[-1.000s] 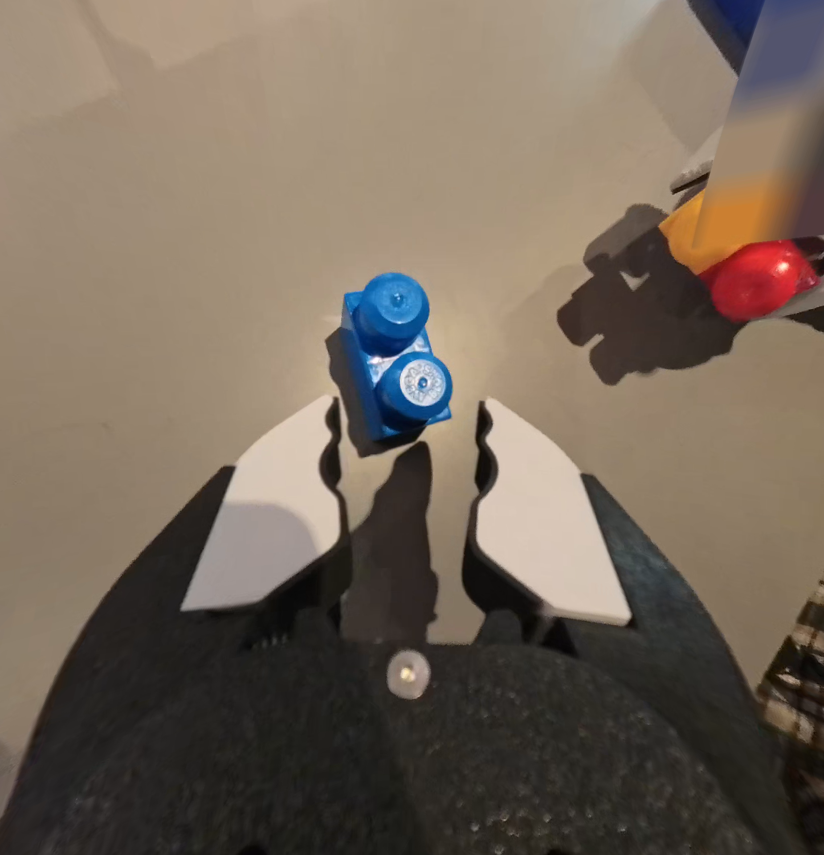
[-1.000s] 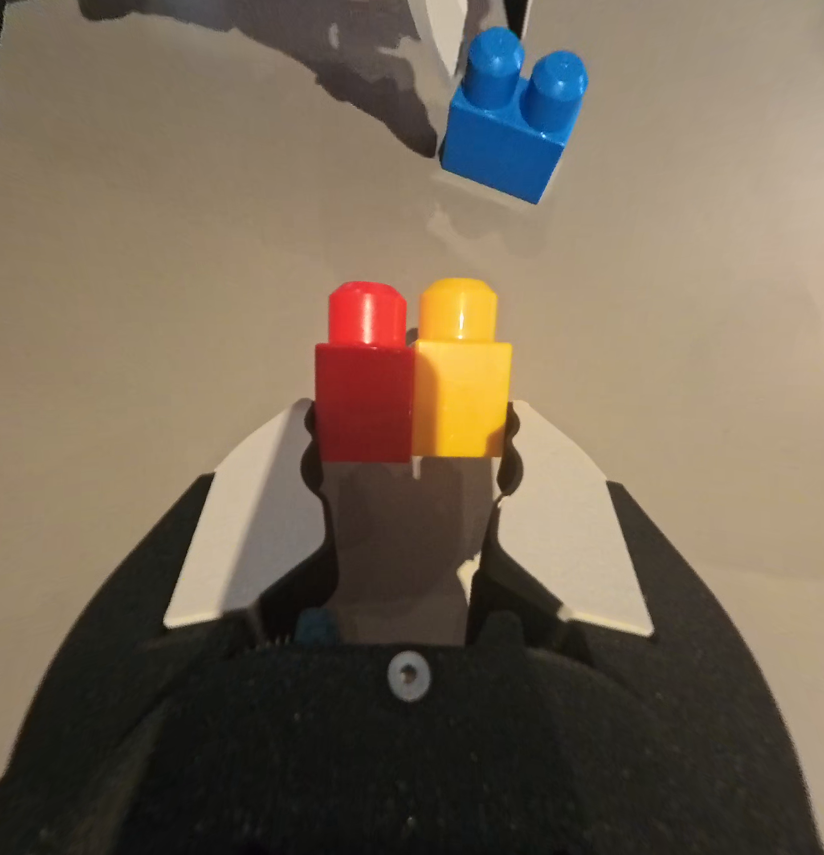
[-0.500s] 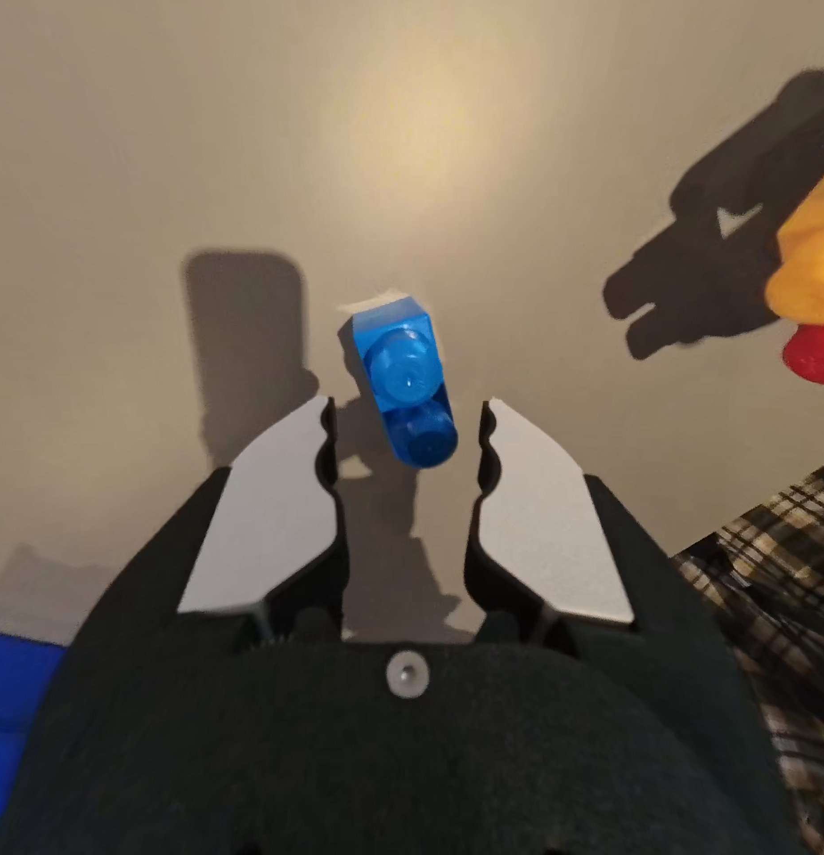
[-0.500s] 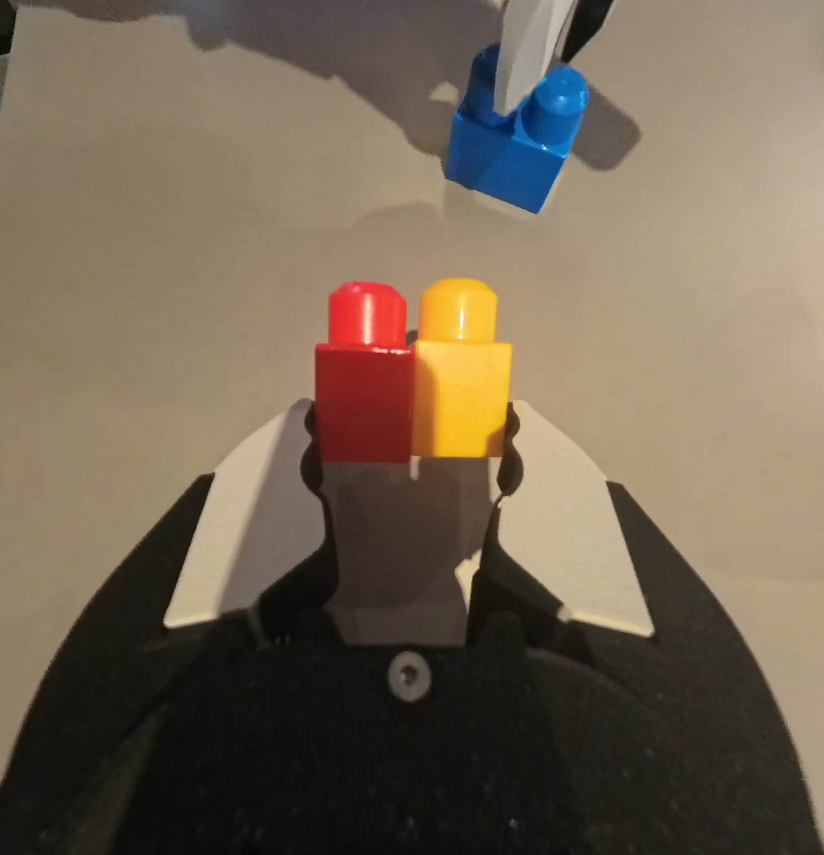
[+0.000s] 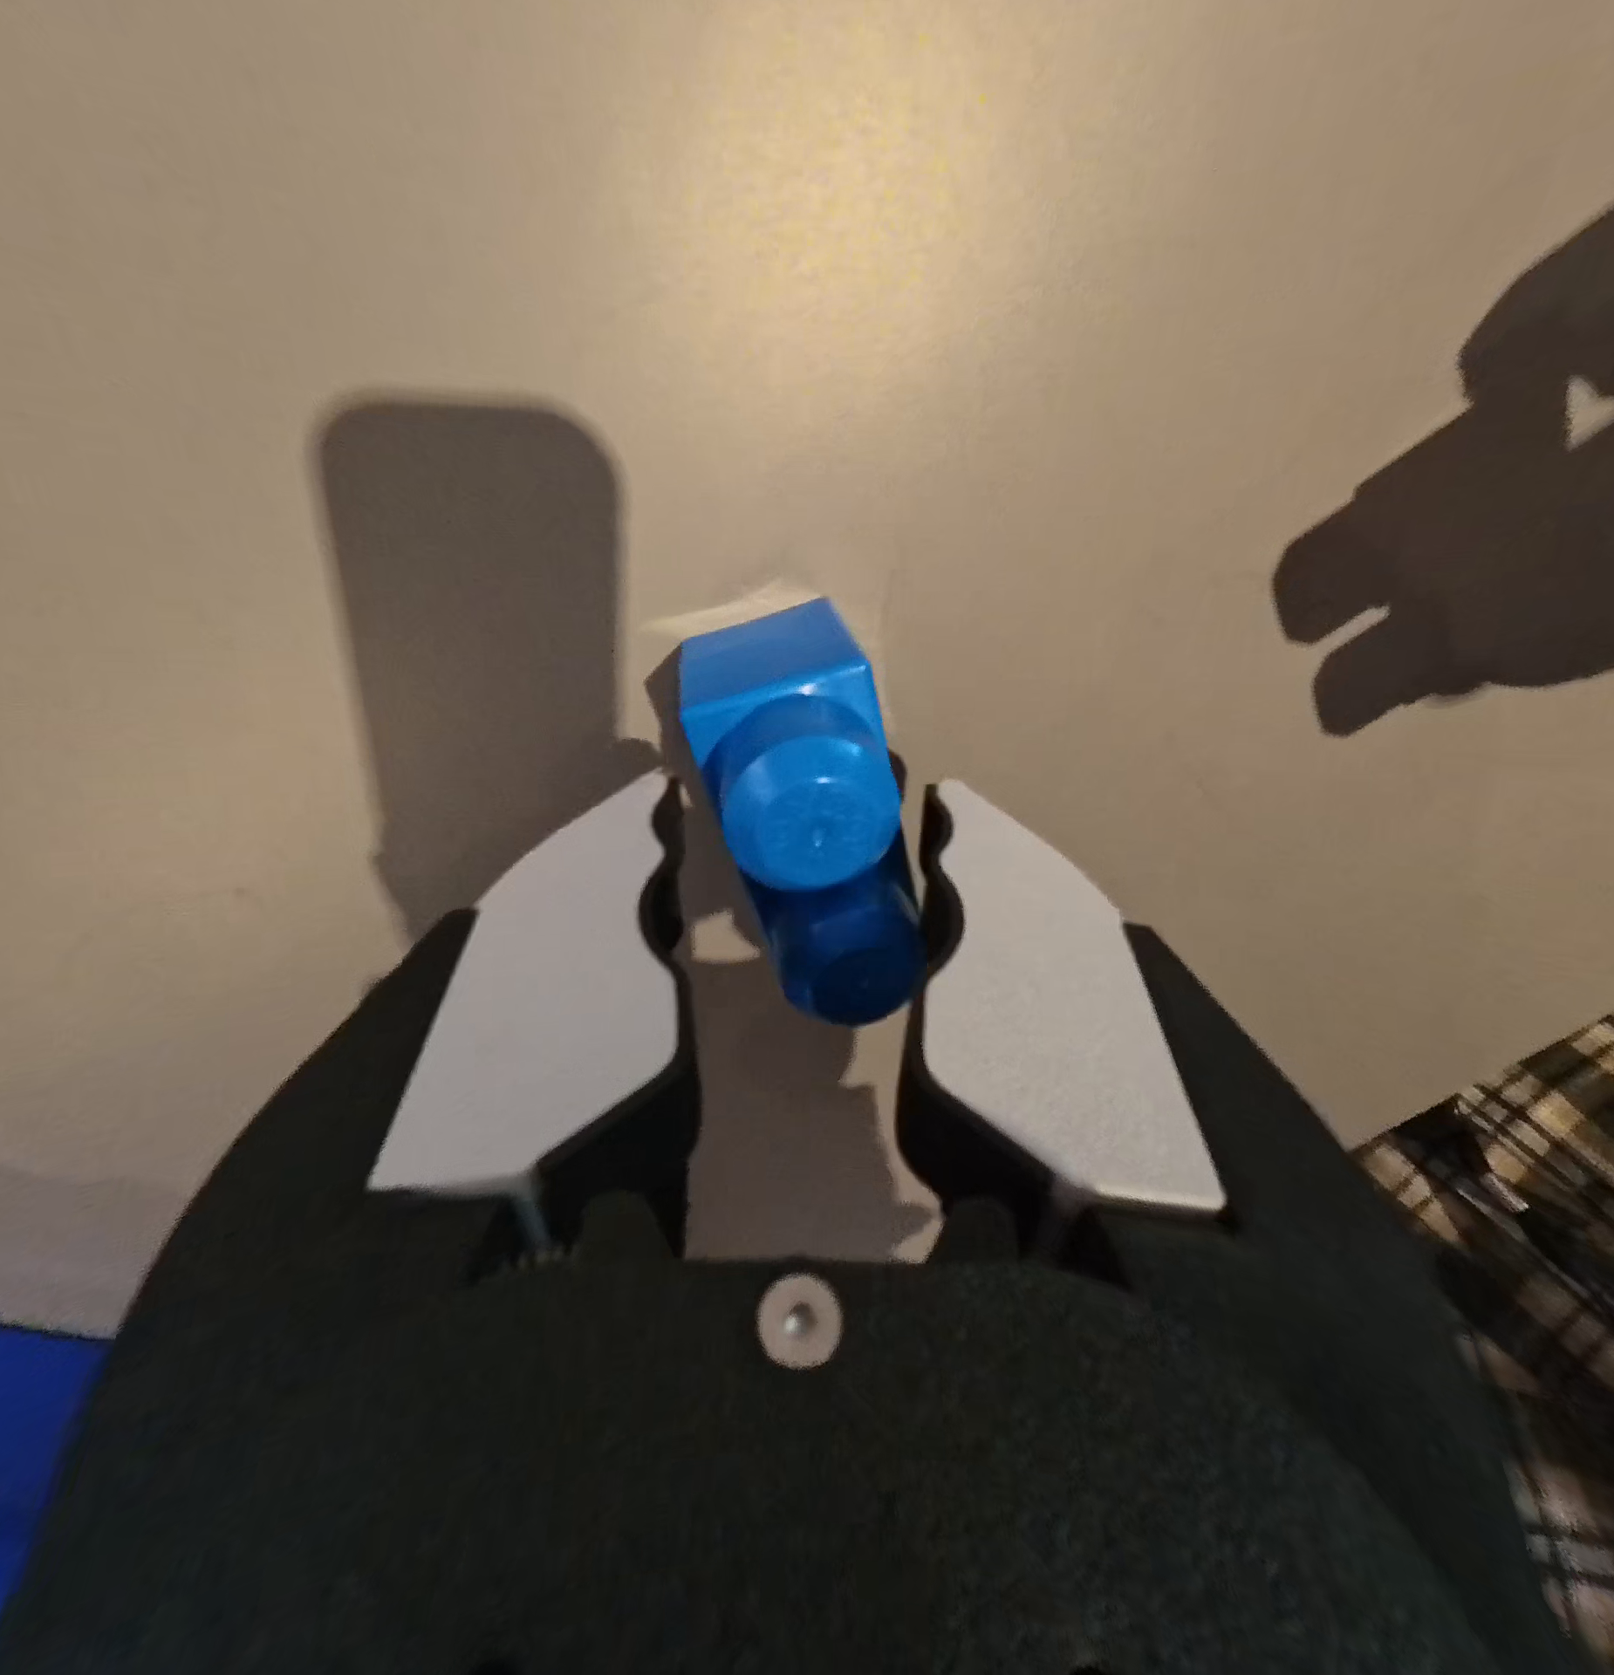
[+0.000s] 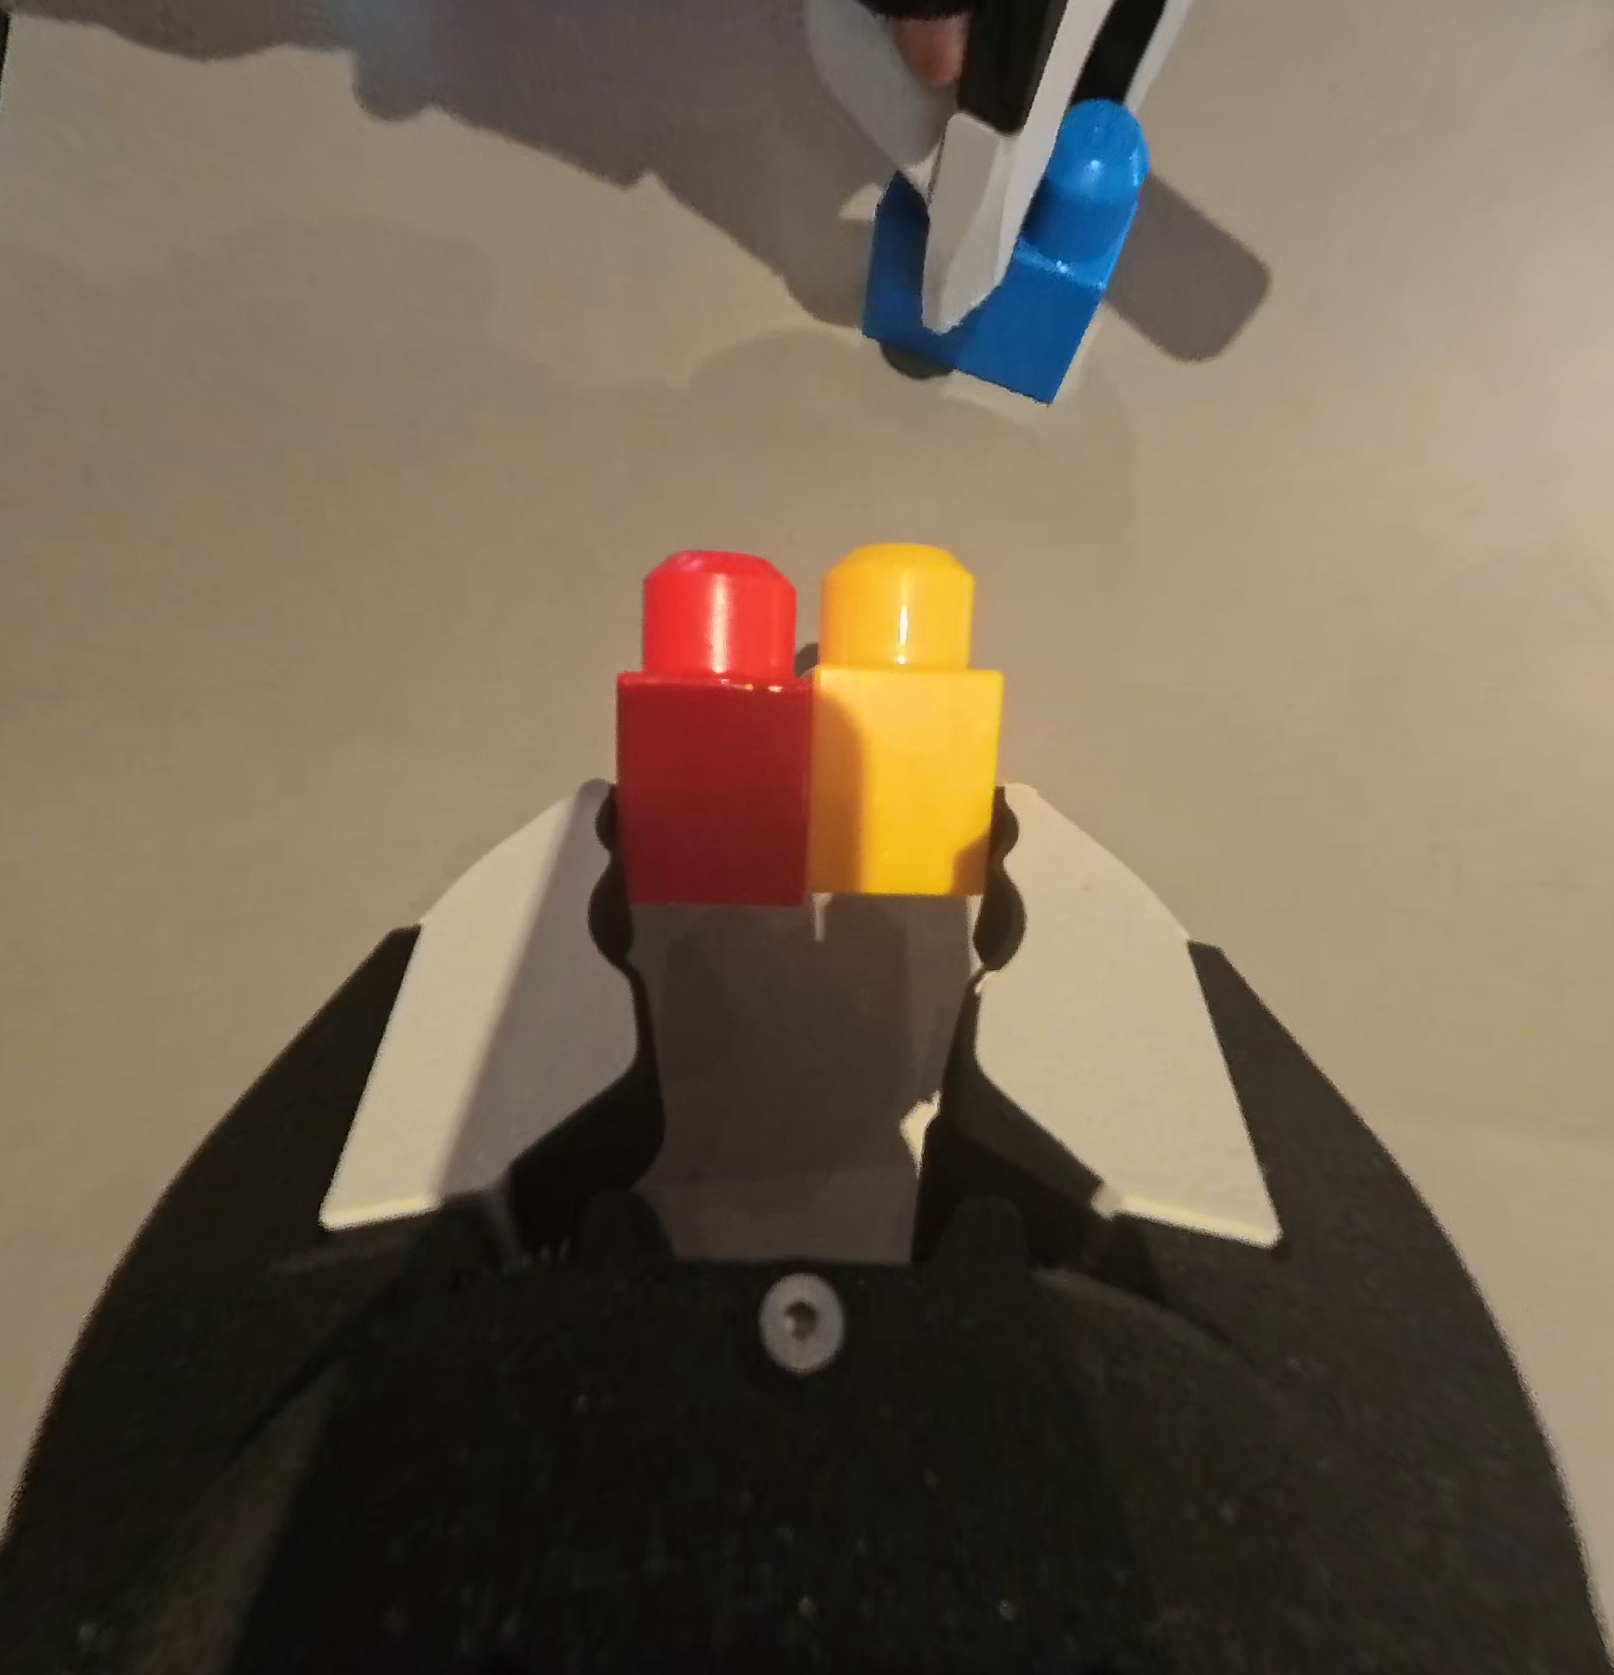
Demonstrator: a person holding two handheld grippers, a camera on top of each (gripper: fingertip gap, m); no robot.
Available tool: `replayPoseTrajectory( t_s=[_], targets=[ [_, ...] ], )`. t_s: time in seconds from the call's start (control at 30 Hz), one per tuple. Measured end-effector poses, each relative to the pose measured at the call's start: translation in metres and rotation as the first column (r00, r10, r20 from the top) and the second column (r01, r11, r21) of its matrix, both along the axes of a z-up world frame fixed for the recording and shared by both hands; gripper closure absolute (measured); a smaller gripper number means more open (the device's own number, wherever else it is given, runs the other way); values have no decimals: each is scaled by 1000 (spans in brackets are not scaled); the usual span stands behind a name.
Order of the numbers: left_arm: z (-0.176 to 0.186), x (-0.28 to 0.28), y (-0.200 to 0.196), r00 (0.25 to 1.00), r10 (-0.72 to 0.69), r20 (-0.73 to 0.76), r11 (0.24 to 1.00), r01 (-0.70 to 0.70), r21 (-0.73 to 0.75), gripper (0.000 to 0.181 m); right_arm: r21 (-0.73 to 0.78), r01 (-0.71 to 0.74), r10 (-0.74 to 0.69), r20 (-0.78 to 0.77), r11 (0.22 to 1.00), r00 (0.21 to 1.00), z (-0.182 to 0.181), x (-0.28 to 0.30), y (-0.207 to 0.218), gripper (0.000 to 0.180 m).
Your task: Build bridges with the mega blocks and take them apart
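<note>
Mega blocks are what I am handling: a blue two-stud block (image 5: 799,816) stands on the beige table (image 5: 966,317), and a red block (image 6: 713,770) and a yellow block (image 6: 903,770) sit side by side between the fingers of my right gripper (image 6: 808,816), pinched from both outer sides.

My left gripper (image 5: 794,870) straddles the blue block with its fingers at a middling spread. In its own view the block lies skewed across the gap, close to the right-hand finger with a clear gap on the other side, so I cannot say it is gripped yet (contact on the near side is too tight to judge).

My worry is that skew. If I close now, I judge that one finger meets the block first and twists or pushes it along the table, or pinches a round stud and lets it pop out. The red and yellow pair is held only by side pressure; any easing and, I judge, one may drop.

Only the right wrist view shows the left gripper's fingers (image 6: 966,227) reaching down over the blue block's side, and the red and yellow pair. Only the left wrist view shows the stud tops, the uneven gaps, a checked cloth (image 5: 1510,1224) at the right edge and a blue patch (image 5: 24,1414) at lower left.
</note>
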State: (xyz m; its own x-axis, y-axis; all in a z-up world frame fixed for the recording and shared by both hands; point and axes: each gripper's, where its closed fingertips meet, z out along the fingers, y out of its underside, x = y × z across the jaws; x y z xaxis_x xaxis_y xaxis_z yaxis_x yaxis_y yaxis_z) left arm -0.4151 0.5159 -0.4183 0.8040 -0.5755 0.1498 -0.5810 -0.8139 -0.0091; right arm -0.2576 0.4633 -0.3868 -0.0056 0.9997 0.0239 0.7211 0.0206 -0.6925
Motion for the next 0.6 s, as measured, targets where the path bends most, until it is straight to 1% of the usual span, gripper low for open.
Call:
replayPoseTrajectory(
  t_s=[0.03,0.2,0.27,0.33,0.37,0.4,0.47,0.53,0.6],
  targets=[
    [-2,0,0,1000,-6,-3,1000,6,6,138,0,1,-1,0,1000,1000,0,0,0,105],
    [-2,-3,3,1000,-12,13,999,11,48,142,2,14,-14,-14,1000,1000,2,0,3,105],
    [3,0,7,994,22,107,997,-30,73,143,4,20,-20,-30,1000,999,5,0,4,105],
    [16,7,13,955,87,284,991,-111,72,143,9,27,-27,-52,1000,998,8,0,6,105],
    [25,12,16,914,120,388,986,-156,62,143,13,31,-30,-63,999,998,9,0,8,105],
    [35,17,17,856,153,494,980,-197,39,143,21,38,-36,-70,999,997,10,0,9,105],
    [58,28,16,698,209,684,968,-246,-44,143,41,49,-45,-81,998,996,12,1,13,105],
    [75,36,11,552,238,799,962,-247,-116,143,65,56,-50,-92,996,994,14,2,16,105],
    [81,45,2,461,234,856,964,-223,-143,143,89,60,-52,-93,994,994,15,1,17,105]
  ],
)
